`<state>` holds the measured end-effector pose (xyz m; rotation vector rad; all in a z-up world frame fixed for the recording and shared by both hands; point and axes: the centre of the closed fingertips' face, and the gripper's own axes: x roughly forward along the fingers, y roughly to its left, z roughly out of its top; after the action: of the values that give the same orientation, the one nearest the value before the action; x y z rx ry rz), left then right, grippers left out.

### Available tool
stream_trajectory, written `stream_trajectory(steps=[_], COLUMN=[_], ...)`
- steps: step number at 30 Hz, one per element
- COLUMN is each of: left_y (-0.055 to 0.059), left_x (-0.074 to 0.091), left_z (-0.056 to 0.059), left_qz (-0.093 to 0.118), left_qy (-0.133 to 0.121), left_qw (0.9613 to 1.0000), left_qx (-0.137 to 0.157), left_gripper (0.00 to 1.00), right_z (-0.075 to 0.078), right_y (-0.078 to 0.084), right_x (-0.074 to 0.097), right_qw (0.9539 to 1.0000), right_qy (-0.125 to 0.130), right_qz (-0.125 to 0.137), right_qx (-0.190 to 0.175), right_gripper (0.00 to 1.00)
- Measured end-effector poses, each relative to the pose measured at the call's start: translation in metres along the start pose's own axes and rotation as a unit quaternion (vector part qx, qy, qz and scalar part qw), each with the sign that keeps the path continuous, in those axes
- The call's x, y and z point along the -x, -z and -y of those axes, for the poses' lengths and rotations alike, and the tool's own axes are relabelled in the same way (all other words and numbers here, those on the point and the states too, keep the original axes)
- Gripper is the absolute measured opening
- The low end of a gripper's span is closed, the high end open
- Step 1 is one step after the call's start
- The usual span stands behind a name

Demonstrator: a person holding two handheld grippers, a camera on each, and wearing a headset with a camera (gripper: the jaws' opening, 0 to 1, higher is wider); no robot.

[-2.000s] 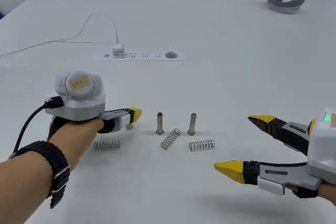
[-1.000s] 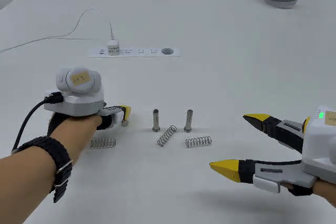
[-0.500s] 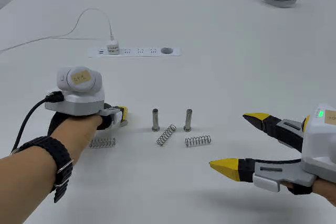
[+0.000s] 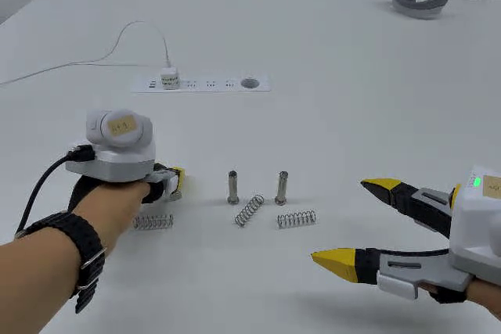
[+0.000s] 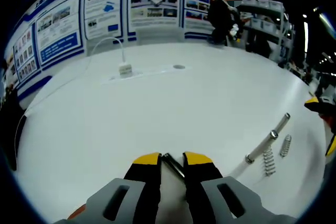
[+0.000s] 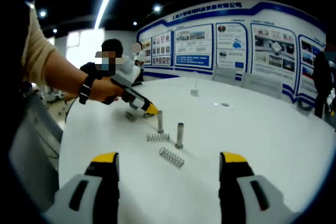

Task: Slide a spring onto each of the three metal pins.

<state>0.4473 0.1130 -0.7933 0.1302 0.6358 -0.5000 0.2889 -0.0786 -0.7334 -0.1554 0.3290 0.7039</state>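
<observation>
Pinching one pin while three springs lie loose
Head view: left gripper (image 4: pixel 174 181) low on the counter (image 4: pixel 329 115), two upright pins (image 4: pixel 232 187) and springs (image 4: pixel 250 210) alongside; left gripper view: fingers (image 5: pixel 146 163) nearly closed on the third pin (image 5: pixel 173 165), which may twist out of so narrow a hold; right gripper view: right gripper (image 6: pixel 168 157) spread wide, empty.
</observation>
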Motion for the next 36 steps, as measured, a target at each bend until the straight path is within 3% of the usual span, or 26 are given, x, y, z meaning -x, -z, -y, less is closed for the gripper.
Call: stream_trajectory(steps=[5,9,12,21,29,36], left_y=[0.002,0.003,0.004,0.005,0.005,0.005], left_x=[0.000,0.001,0.001,0.000,0.000,0.000], left_z=[0.000,0.000,0.000,0.001,-0.001,0.000], left_qz=[-0.004,-0.007,-0.009,-0.015,-0.018,-0.021], left_qy=[0.000,0.001,0.002,0.001,-0.002,-0.003], left_qw=[0.9999,0.9999,0.9999,0.9997,0.9995,0.9993], left_qx=[-0.009,-0.012,-0.012,-0.019,-0.025,-0.032], left_gripper=[0.14,0.16,0.15,0.13,0.10,0.09], right_z=[0.004,0.016,0.018,0.013,0.017,0.011], right_y=[-0.008,-0.046,-0.069,-0.048,-0.035,-0.026], right_x=[0.002,0.012,0.016,0.010,0.008,0.006], right_qw=[0.9998,0.9916,0.9875,0.9926,0.9966,0.9981], right_qy=[0.011,0.057,0.070,0.053,0.044,0.033], right_qz=[0.010,0.056,0.095,0.063,0.047,0.033], right_qx=[0.015,0.101,0.105,0.089,0.051,0.041], right_gripper=[0.79,0.80,0.79,0.80,0.81,0.81])
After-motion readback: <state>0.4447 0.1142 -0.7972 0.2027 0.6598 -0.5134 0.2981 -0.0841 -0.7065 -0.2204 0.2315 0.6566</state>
